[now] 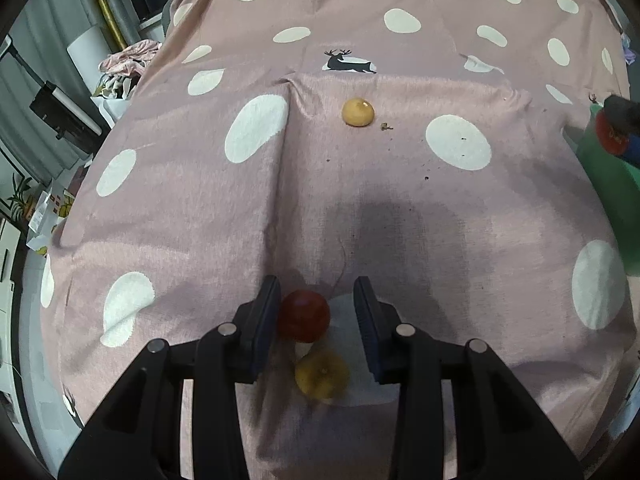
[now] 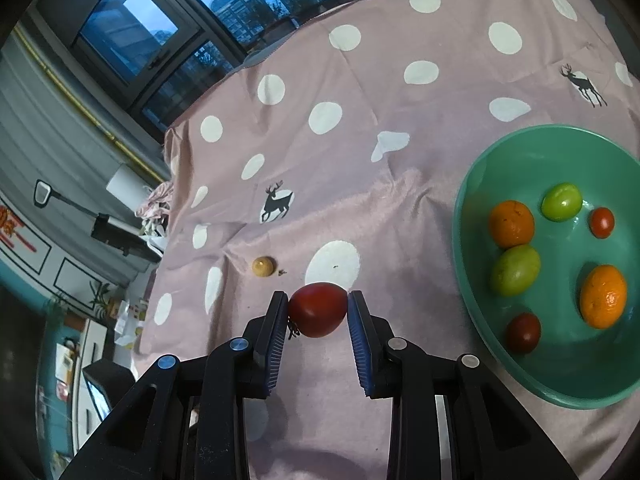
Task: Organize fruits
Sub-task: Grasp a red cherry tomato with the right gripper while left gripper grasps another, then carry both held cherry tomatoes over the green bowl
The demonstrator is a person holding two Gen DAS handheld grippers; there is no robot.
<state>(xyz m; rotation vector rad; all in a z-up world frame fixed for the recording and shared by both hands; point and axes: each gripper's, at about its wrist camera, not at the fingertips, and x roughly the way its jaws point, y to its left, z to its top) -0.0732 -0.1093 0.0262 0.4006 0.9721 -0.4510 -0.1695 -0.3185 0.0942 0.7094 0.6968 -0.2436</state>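
Note:
In the left wrist view my left gripper (image 1: 317, 294) is open over the pink dotted cloth. A red fruit (image 1: 304, 315) lies between its fingers, against the left one, and a yellow fruit (image 1: 322, 374) lies just behind it. A tan round fruit (image 1: 358, 112) sits farther out on the cloth. In the right wrist view my right gripper (image 2: 318, 304) is shut on a dark red fruit (image 2: 318, 310), held above the cloth left of the green bowl (image 2: 468, 216). The bowl holds two oranges, two green fruits and two small red ones. The tan fruit (image 2: 263, 266) lies ahead to the left.
The green bowl's edge (image 1: 604, 176) shows at the right of the left wrist view, with the right gripper's red fruit (image 1: 612, 136) above it. The table's left edge drops to a cluttered room with clothes (image 1: 128, 58) and windows (image 2: 160, 40) behind.

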